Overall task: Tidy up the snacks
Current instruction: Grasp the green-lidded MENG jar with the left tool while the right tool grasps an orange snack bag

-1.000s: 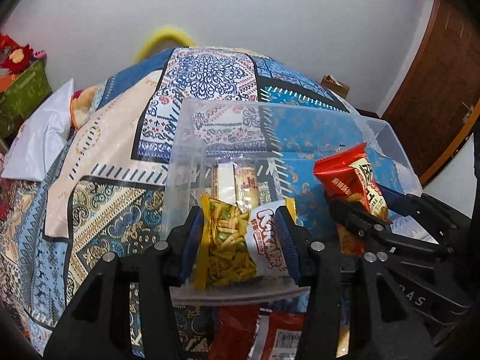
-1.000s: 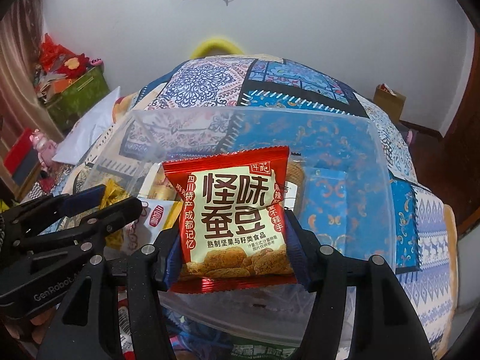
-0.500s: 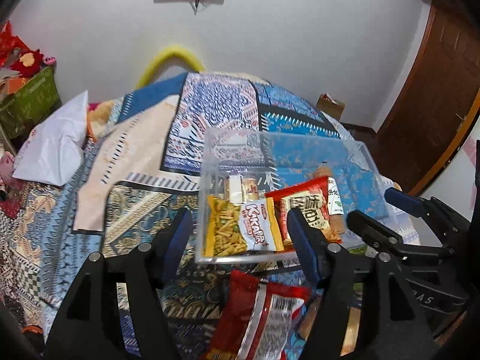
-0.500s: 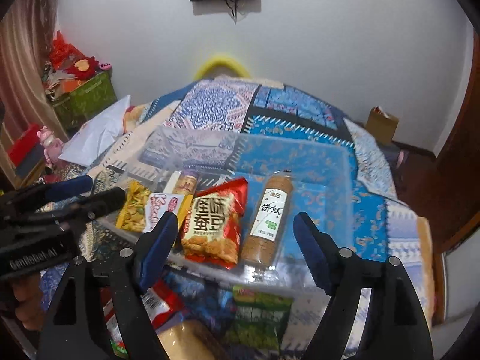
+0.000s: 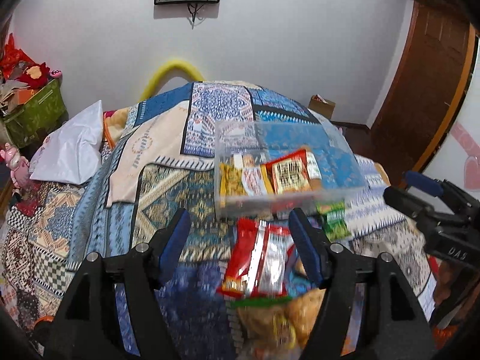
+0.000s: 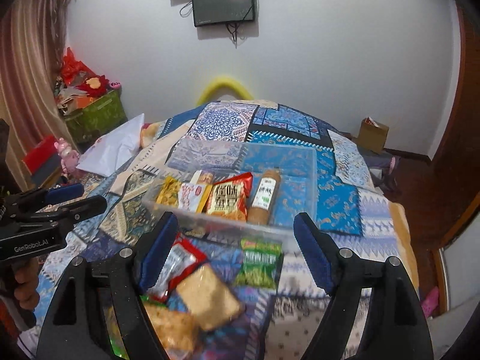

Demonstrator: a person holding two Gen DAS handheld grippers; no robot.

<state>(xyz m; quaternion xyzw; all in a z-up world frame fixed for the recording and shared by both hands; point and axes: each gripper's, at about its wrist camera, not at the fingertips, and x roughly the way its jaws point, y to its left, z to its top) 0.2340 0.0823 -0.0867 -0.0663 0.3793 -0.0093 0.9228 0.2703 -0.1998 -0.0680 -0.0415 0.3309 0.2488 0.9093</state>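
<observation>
A clear plastic bin (image 5: 339,193) (image 6: 303,162) stands on the patterned bedspread. In it lie a yellow pea-snack packet (image 5: 237,180) (image 6: 177,193), a red bean packet (image 5: 289,174) (image 6: 229,196) and a brown biscuit roll (image 6: 264,198). In front of the bin lie loose snacks: a red-and-silver packet (image 5: 258,261) (image 6: 177,265), a green packet (image 5: 334,219) (image 6: 259,264) and tan cracker packets (image 6: 207,297). My left gripper (image 5: 240,240) is open and empty above the red-and-silver packet. My right gripper (image 6: 234,249) is open and empty above the loose snacks.
A white pillow (image 5: 72,150) lies at the bed's left edge. A green basket (image 6: 96,117) of clutter stands at far left. A cardboard box (image 6: 372,133) sits on the floor at right, by a wooden door (image 5: 426,90).
Both grippers opened and let go of the yellow and the red packets, which now lie in the bin. Both grippers drew back and up, bringing the loose snacks into view.
</observation>
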